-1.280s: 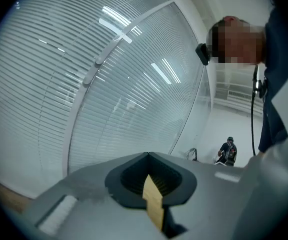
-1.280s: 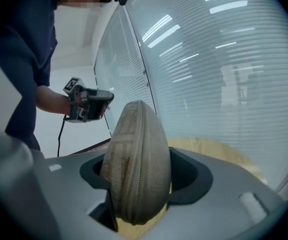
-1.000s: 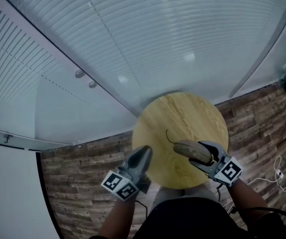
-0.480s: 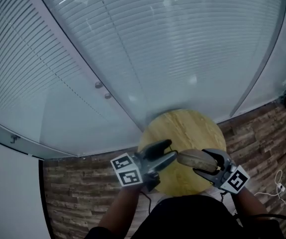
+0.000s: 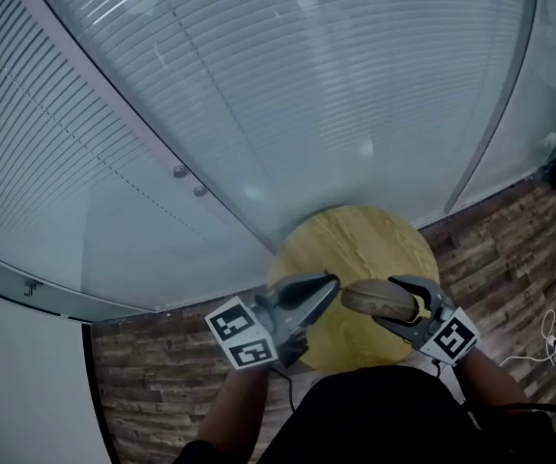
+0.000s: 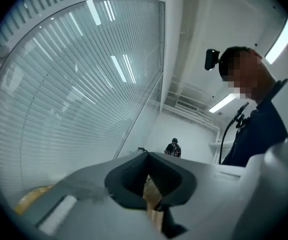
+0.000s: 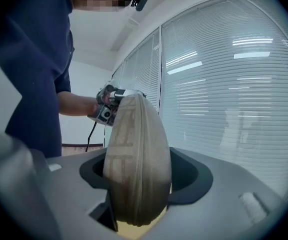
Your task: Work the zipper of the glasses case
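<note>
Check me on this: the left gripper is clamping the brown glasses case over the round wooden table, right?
Wrong side: the right gripper is clamping the brown glasses case over the round wooden table. The right gripper view shows it between those jaws.

1. Round desk (image 5: 355, 235) of pale wood grain, below and just ahead of the left hand-held gripper (image 5: 336, 286) and the right hand-held gripper (image 5: 386, 300).
2. Dark wood-plank floor (image 5: 142, 365) underneath, out to either side of both.
3. Beyond the desk, ahead of both: tall glass wall (image 5: 287, 85) with grey-white horizontal blinds, a slim pale frame post, and two small round fittings (image 5: 179, 171) up and left of the left hand-held gripper.
4. Plain white wall panel (image 5: 16, 394) far left of the left hand-held gripper.
5. Loose white cable (image 5: 551, 341) on the floor, right of the right hand-held gripper.
6. Lit ceiling lamp (image 6: 223, 102) over a white far wall (image 6: 194, 134), well beyond the left hand-held gripper; bright strips mirrored on the glass.
</note>
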Tool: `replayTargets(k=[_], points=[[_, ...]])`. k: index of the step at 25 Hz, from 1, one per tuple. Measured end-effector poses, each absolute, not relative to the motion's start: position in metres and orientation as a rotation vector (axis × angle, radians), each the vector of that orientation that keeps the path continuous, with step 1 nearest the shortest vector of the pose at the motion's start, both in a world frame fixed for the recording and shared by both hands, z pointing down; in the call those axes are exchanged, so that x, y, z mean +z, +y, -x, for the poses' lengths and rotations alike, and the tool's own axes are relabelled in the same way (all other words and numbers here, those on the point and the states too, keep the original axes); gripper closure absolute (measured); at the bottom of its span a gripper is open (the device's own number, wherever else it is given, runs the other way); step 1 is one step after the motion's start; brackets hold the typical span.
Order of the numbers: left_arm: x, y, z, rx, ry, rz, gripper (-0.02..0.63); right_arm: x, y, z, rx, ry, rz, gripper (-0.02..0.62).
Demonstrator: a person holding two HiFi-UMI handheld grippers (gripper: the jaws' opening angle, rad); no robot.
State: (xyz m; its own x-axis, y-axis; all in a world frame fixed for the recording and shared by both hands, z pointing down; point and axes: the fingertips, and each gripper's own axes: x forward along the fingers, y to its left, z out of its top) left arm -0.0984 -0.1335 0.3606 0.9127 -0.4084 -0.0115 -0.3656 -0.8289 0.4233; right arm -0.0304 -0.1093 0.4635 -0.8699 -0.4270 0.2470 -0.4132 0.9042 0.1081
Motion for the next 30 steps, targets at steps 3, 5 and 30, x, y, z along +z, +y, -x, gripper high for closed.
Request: replayTargets(k=[3,5,30], points=[[0.364,-0.132,0.083,0.007,-0.591,-2.718,0.606,0.475,-0.119,0.033,-0.064,-2.758,-0.689,0.304],[0.372,-0.131,0.074,0.13,-0.624,-2.759,0.606,0.482,-0.123,0.035,-0.065,-2.761,-0.717,0.305],[0.359,-0.086,-0.005,0.804,-0.66,-3.115,0.606,0.496,-0.147,0.062,-0.068,-2.589,-0.737,0.31]])
